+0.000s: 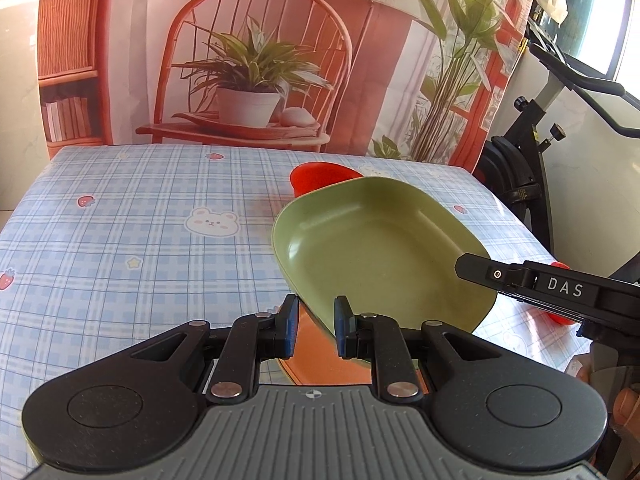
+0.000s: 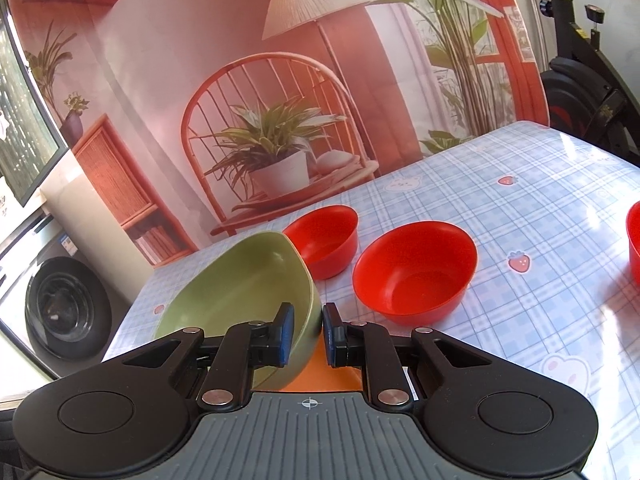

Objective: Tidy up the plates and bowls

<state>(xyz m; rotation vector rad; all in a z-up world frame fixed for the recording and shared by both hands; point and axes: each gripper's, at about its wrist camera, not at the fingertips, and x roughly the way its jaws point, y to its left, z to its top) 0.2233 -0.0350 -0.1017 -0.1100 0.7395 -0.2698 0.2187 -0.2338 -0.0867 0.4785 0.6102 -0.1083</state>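
Note:
A deep green plate (image 1: 380, 248) hangs tilted above the checked tablecloth, held from two sides. My left gripper (image 1: 316, 328) is shut on its near rim. My right gripper (image 1: 476, 268) comes in from the right and is shut on the plate's right rim. In the right wrist view the green plate (image 2: 240, 280) leans to the left, its rim pinched by the right gripper (image 2: 307, 334). An orange plate (image 1: 320, 364) lies flat just under the green one, and its orange surface (image 2: 332, 372) also shows below the right gripper. Two red bowls (image 2: 324, 240) (image 2: 416, 272) stand upright beyond.
A third red bowl (image 2: 634, 240) is cut off at the right edge. One red bowl (image 1: 320, 178) peeks out behind the green plate. The table (image 1: 120, 240) ends at a printed backdrop. An exercise bike (image 1: 532, 152) stands to the right and a washing machine (image 2: 56, 304) to the left.

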